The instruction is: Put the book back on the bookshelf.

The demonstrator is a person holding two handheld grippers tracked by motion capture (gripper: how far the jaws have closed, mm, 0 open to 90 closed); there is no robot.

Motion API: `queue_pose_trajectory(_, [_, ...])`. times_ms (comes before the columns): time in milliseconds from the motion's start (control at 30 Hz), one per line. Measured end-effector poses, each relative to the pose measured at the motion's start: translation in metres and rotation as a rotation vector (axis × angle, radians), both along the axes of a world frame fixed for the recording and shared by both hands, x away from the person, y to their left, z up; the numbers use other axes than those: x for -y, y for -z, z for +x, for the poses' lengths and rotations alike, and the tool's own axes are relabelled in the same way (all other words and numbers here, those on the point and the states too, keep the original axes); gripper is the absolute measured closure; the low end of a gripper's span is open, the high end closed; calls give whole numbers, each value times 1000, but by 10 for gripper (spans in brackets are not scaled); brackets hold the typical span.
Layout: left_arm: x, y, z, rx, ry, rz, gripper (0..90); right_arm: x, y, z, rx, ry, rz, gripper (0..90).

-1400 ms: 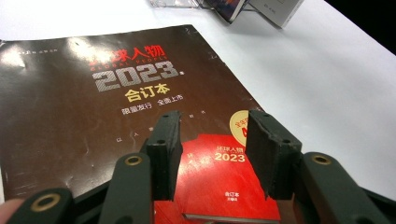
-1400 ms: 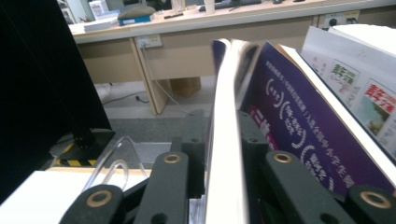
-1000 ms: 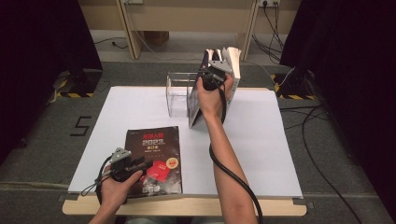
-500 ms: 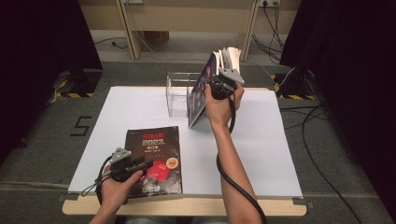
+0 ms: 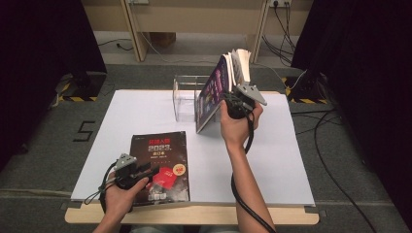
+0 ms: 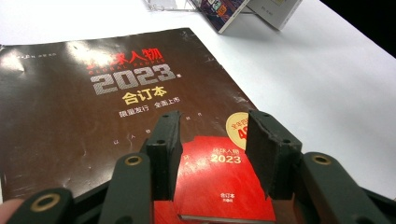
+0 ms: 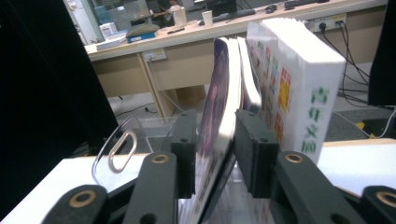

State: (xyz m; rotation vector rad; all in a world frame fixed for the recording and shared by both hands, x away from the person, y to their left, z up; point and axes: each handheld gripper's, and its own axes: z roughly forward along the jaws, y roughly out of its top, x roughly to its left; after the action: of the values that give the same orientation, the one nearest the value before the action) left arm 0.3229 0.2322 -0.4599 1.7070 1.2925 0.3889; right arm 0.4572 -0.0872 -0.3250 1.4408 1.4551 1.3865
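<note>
A clear holder [image 5: 187,97] stands at the far middle of the white table [image 5: 291,160], with a thick white book [image 7: 299,79] upright just beside the purple book [image 5: 214,94]; the holder's curved wall [image 7: 112,154] rises near the right gripper [image 5: 232,104]. A dark magazine [image 5: 160,165] lies flat at the near edge, well apart from the books. Against the earlier pictures, the right hand [image 5: 235,124] and the purple book have shifted to the right, and the book leans more, its pages fanning at the top. The right gripper's jaws have just been closing, and the book's lower edge sits between them, gripped. The left gripper [image 6: 212,144] rests over the magazine's red corner patch, jaws apart and holding nothing. The purple book has a glossy cover and pale page edges [image 7: 233,88]
</note>
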Motion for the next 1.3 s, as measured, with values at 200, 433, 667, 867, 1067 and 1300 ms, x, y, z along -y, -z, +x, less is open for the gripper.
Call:
queue_pose_trajectory(200, [0, 0, -1, 2, 0, -1, 547, 3, 7, -10, -15, -22, 16, 786])
queue_pose_trajectory(433, [-1, -1, -1, 2, -3, -2, 547, 4, 12, -10, -40, -25, 19, 834])
queue_pose_trajectory(667, [0, 0, 0, 0, 0, 1, 547, 7, 17, -7, -55, -17, 14, 834])
queue_pose_trajectory(867, [0, 0, 0, -1, -1, 0, 547, 6, 17, -2, -67, -6, 9, 847])
queue_pose_trajectory(1067, [0, 0, 0, 1, -2, -1, 547, 6, 16, 3, -66, -4, -1, 858])
queue_pose_trajectory(1300, [-1, 0, 0, 0, -3, -2, 547, 5, 12, 11, -68, 3, -12, 860])
